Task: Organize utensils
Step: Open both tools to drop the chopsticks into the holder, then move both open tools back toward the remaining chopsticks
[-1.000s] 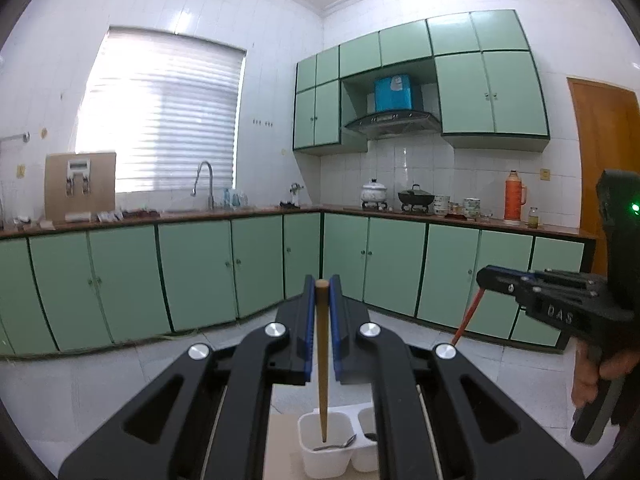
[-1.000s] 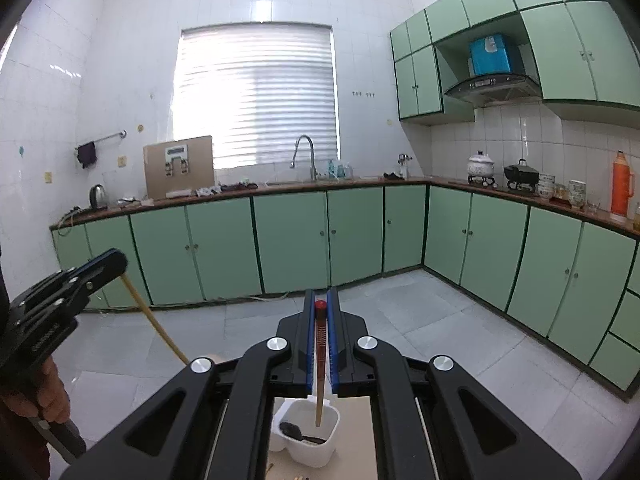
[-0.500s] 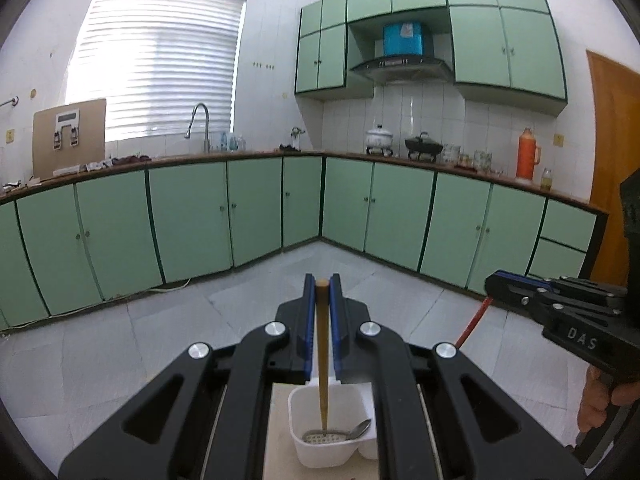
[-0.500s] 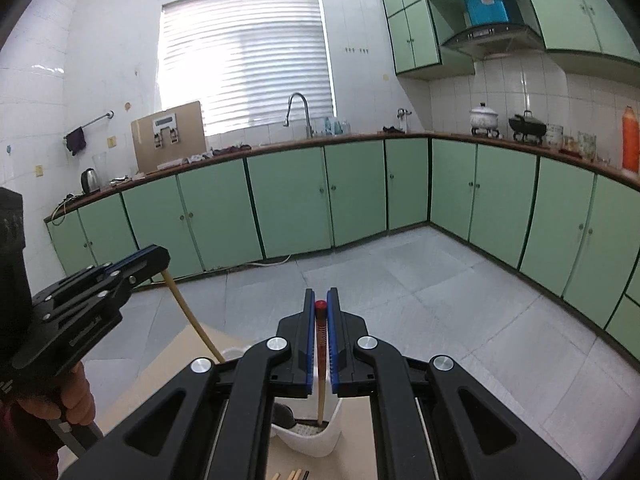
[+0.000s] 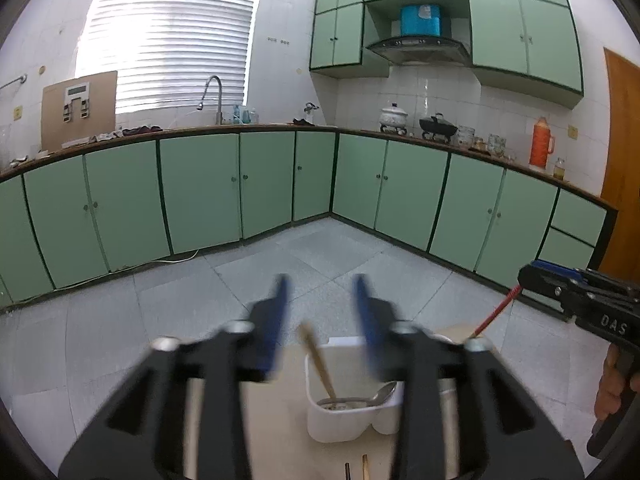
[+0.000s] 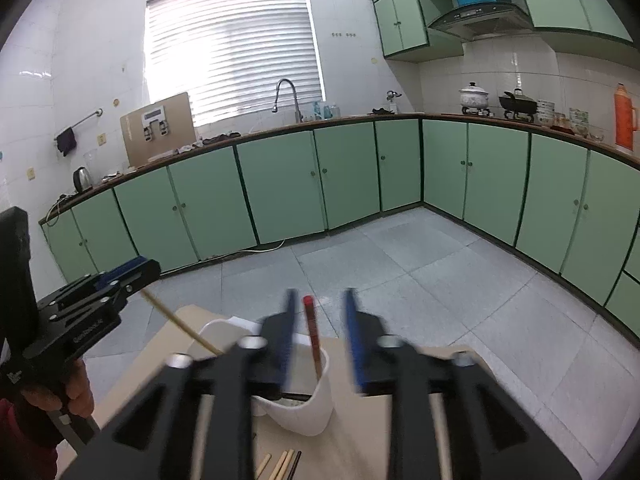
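Pale wooden table (image 6: pixel 420 408), green-cabinet (image 6: pixel 280 188) kitchen

both wrist views face kitchen corner, sharing white holder (image 5: pixel 340 412) close below.

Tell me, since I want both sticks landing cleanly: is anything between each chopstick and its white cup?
Nothing visible. The tan wooden chopstick already stands in the white plastic cup, and the red-tipped chopstick in its white cup. Both grippers' jaws are opening.
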`<action>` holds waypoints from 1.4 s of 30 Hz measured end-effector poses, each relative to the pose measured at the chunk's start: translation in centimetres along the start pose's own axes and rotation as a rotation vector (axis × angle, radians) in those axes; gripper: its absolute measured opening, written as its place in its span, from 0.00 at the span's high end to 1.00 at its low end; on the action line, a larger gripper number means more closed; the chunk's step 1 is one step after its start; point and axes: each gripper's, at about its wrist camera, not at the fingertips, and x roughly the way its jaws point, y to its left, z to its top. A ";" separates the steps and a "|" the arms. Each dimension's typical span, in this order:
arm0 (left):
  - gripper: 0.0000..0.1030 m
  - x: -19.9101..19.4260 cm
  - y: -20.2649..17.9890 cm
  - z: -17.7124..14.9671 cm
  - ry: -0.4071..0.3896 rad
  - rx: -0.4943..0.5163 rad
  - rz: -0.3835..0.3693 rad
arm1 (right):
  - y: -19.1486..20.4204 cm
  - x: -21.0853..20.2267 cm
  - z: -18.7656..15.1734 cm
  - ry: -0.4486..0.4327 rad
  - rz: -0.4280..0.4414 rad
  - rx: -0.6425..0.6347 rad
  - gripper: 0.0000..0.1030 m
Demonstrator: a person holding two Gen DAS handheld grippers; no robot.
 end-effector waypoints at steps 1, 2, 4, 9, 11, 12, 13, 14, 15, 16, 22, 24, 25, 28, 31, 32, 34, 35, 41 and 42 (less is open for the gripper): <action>0.48 -0.5 0.2 0.0 -0.010 -0.009 0.001 | 0.0 -0.5 -0.2 -0.010 -0.007 -0.002 0.57; 0.48 -1.0 0.4 -0.1 -0.017 -0.017 0.000 | 0.1 -0.8 -0.4 -0.013 -0.008 -0.003 0.54; 0.47 -1.9 0.7 -0.4 -0.022 -0.024 -0.001 | 0.1 -1.6 -0.9 -0.019 -0.012 -0.003 0.49; 0.36 -4.7 0.4 -2.1 -0.062 -0.004 0.030 | 0.5 -3.5 -3.3 -0.033 -0.028 -0.003 0.37; 0.36 -6.0 0.2 -3.2 -0.071 0.007 0.046 | 0.8 -4.4 -4.7 -0.037 -0.039 -0.007 0.35; 0.36 -6.5 0.1 -3.7 -0.069 0.010 0.046 | 0.9 -4.6 -5.2 -0.036 -0.039 -0.007 0.34; 0.35 -7.0 0.1 -4.3 -0.066 0.013 0.049 | 1.0 -4.9 -5.9 -0.030 -0.039 -0.003 0.34; 0.35 -7.6 0.1 -5.0 -0.059 0.016 0.053 | 1.1 -5.2 -6.6 -0.026 -0.038 0.003 0.33; 0.35 -8.0 0.1 -5.7 -0.051 0.016 0.054 | 1.2 -5.5 -7.4 -0.020 -0.037 0.012 0.32; 0.34 -8.3 0.1 -6.3 -0.040 0.015 0.053 | 1.1 -5.8 -7.9 -0.014 -0.037 0.021 0.31; 0.31 -10.2 0.0 -10.6 0.023 0.054 0.067 | 1.3 -6.9 -12.9 0.041 -0.054 0.064 0.28; 0.31 -10.8 0.0 -12.1 0.047 0.066 0.072 | 1.4 -7.2 -14.5 0.061 -0.062 0.073 0.28; 0.31 -11.1 0.1 -12.9 0.061 0.073 0.079 | 1.5 -7.3 -15.0 0.067 -0.069 0.076 0.27; 0.31 -11.5 0.5 -14.7 0.092 0.058 0.082 | 2.0 -7.8 -16.9 0.077 -0.100 0.069 0.27; 0.31 -11.8 0.7 -16.3 0.106 0.052 0.094 | 2.0 -8.3 -18.5 0.065 -0.122 0.062 0.27; 0.31 -11.9 0.8 -16.8 0.113 0.050 0.098 | 2.2 -8.4 -19.0 0.067 -0.129 0.056 0.27; 0.31 -12.0 0.9 -17.6 0.137 0.045 0.095 | 2.4 -8.6 -19.8 0.074 -0.133 0.050 0.27; 0.31 -12.1 1.0 -18.0 0.148 0.046 0.094 | 2.5 -8.7 -20.2 0.079 -0.132 0.050 0.27; 0.31 -12.5 1.1 -20.2 0.210 0.053 0.095 | 3.1 -9.6 -22.5 0.117 -0.134 0.066 0.28; 0.31 -12.5 1.1 -20.5 0.219 0.053 0.098 | 3.2 -9.9 -22.7 0.120 -0.133 0.065 0.28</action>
